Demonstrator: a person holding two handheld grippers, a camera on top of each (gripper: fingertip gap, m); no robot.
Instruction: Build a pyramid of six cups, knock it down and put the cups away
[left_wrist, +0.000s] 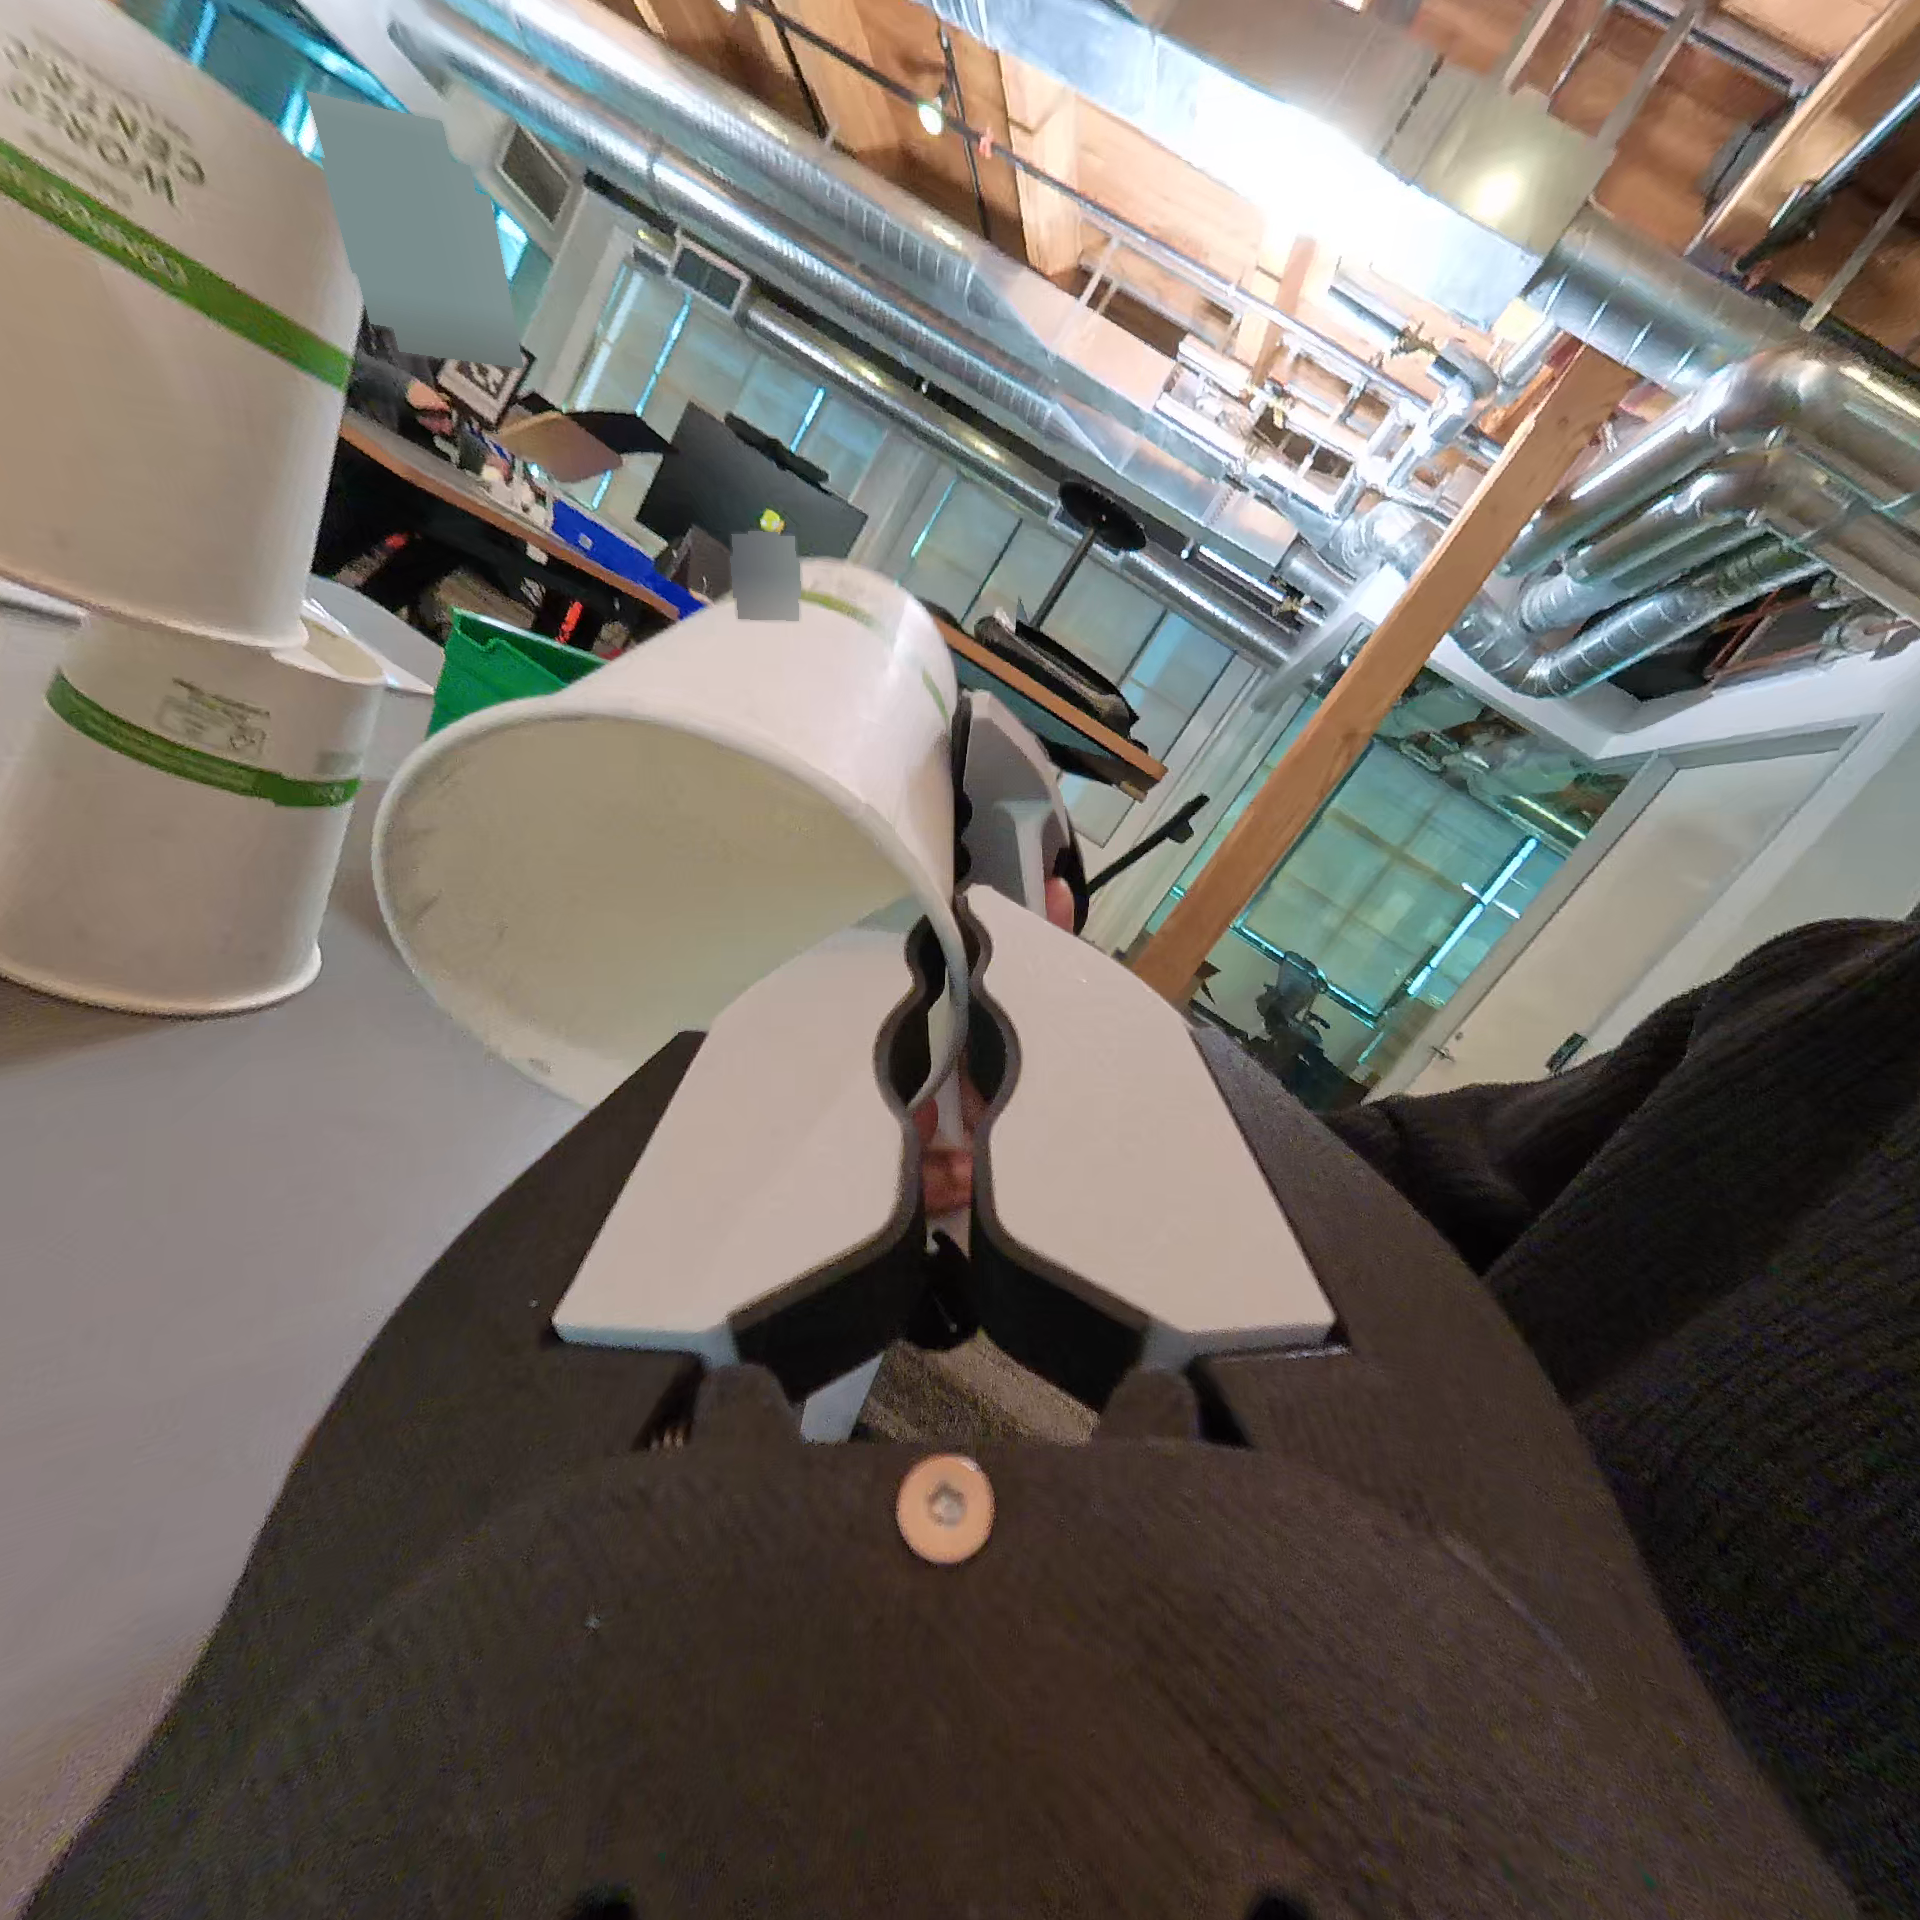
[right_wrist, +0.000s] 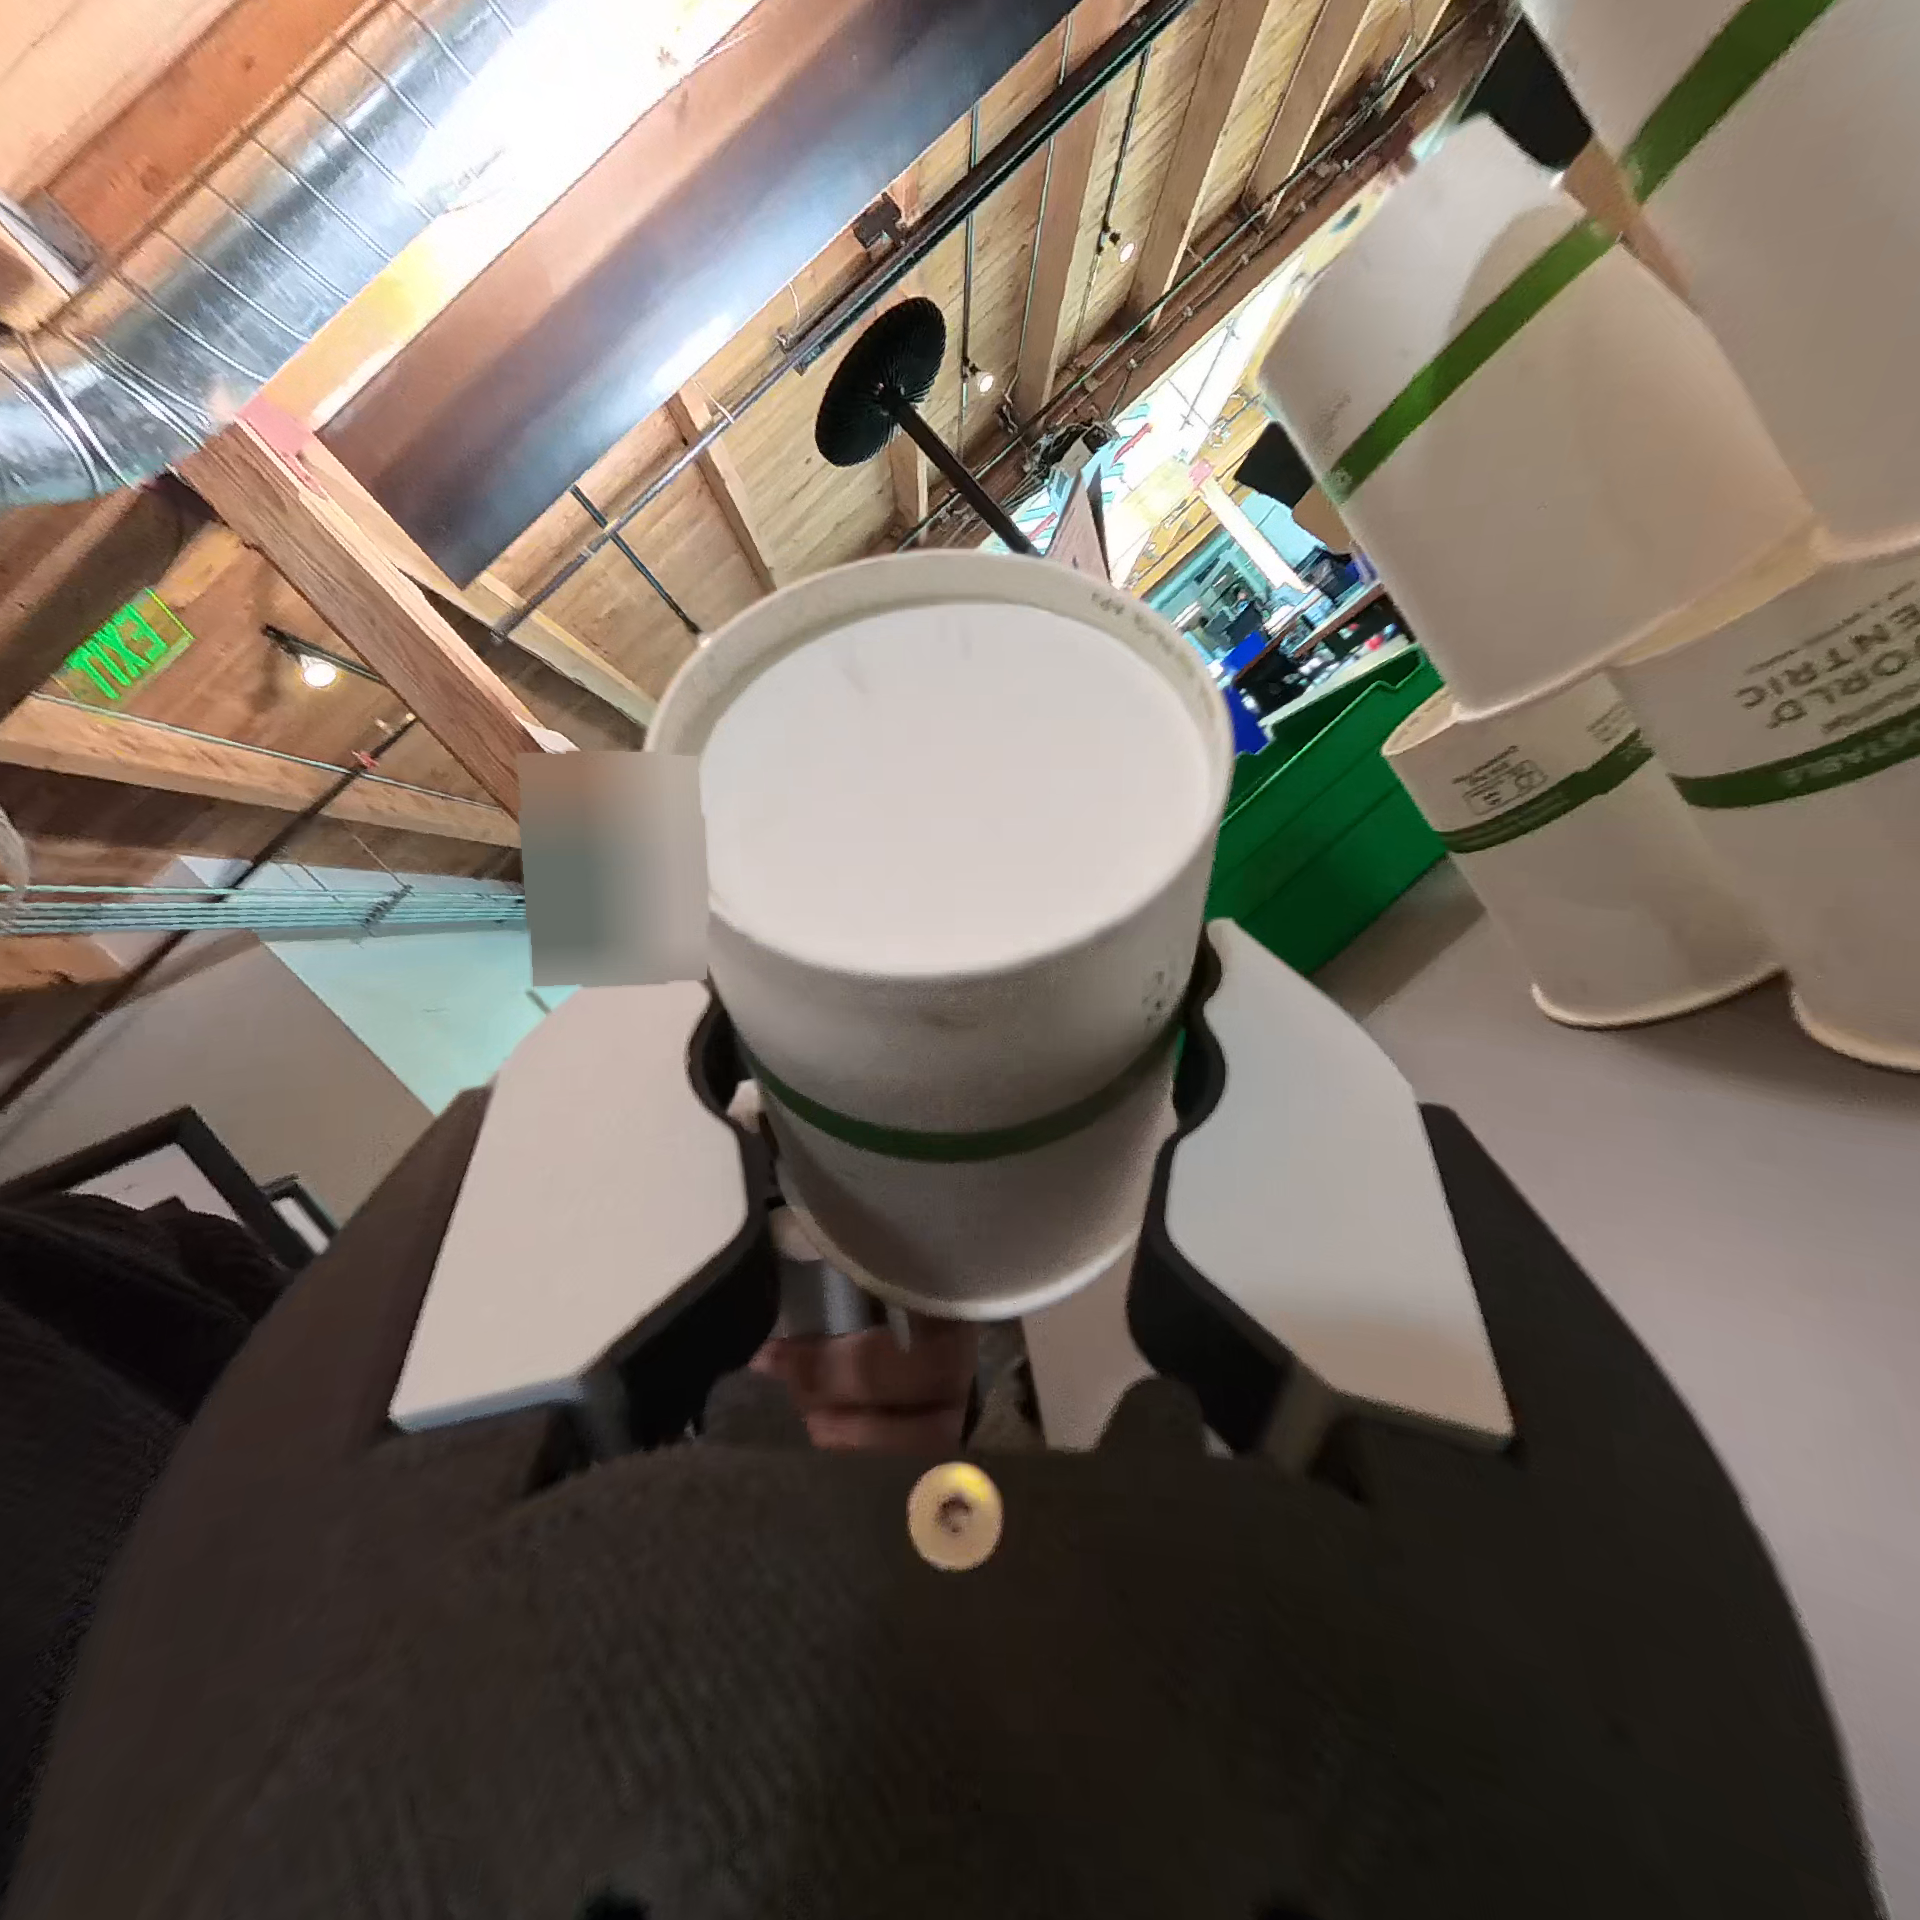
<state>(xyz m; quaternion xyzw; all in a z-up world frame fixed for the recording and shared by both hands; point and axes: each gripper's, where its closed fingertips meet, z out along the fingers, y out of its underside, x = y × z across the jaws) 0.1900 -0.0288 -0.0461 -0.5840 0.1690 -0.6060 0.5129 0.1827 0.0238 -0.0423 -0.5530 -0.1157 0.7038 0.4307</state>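
My left gripper (left_wrist: 951, 930) is shut on the rim of a white paper cup (left_wrist: 665, 810). The cup is tilted, with its open mouth turned left toward the camera, above the grey table (left_wrist: 208, 1195). My right gripper (right_wrist: 961, 987) is shut around the body of a white paper cup (right_wrist: 956, 831) at its green band, and the cup's flat base faces the camera. A grey finger of the other gripper (left_wrist: 1003, 790) shows against the far side of the cup in the left wrist view. This looks like one cup held by both grippers.
Upside-down white cups with green bands are stacked at the left (left_wrist: 156, 810) and also show at the right of the right wrist view (right_wrist: 1590, 831). A green bin (right_wrist: 1320, 831) stands behind them. A dark sleeve (left_wrist: 1714, 1195) is at the right. Desks and monitors stand farther back.
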